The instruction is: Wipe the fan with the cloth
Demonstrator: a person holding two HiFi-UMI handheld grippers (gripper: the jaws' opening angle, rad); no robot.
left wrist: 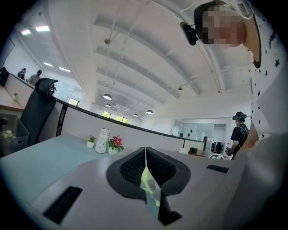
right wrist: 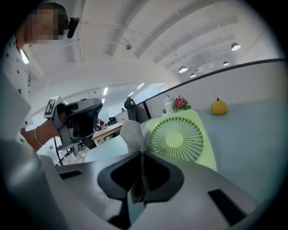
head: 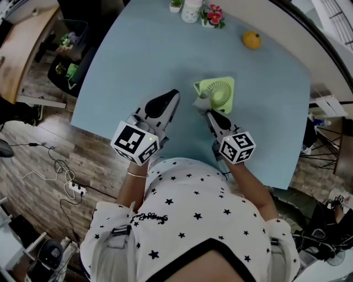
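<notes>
A light green square fan (head: 216,92) lies tilted on the blue table (head: 138,60), just ahead of me. My right gripper (head: 210,113) is shut on a grey cloth (head: 201,103), which bunches up at the fan's near left corner. In the right gripper view the cloth (right wrist: 132,134) sticks up from the shut jaws (right wrist: 141,155) beside the fan's round grille (right wrist: 177,137). My left gripper (head: 174,96) hovers to the left of the fan, jaws shut with nothing in them. In its own view (left wrist: 145,151) only a thin green sliver shows through the seam.
At the table's far edge stand a white jar (head: 191,11), a pot of pink flowers (head: 213,16) and a small plant (head: 176,5). An orange fruit (head: 251,39) lies far right. A chair (head: 71,60) stands off the table's left edge.
</notes>
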